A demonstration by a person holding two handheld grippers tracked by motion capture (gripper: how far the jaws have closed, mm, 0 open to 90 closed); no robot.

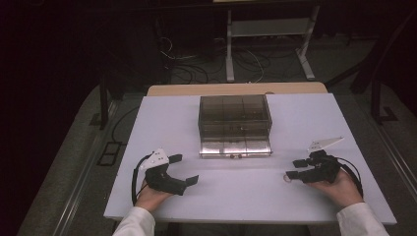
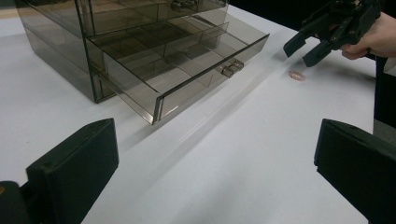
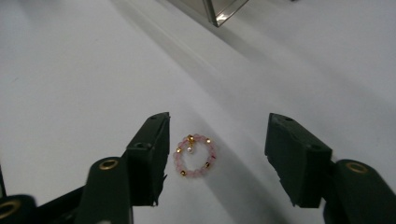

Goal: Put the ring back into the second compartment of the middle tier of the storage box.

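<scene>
Right hand-held gripper (image 3: 217,156) half spread astride beaded ring (image 3: 195,156) flat on desk (image 3: 70,70), ready to pinch; left hand-held gripper (image 2: 215,172) spread wide, idle; drawer (image 2: 187,70) pulled open, likely to receive it

Bracelet (image 3: 195,156): glossy pink beads with small shiny gold-coloured ones and a pearl-like drop. Box (image 1: 235,125) and its drawer (image 2: 180,74): smoky clear plastic, smooth, glossy. Table (image 1: 236,196): matt white, smooth; both grippers' jaws are matt black plastic with brass-coloured rivets.
</scene>
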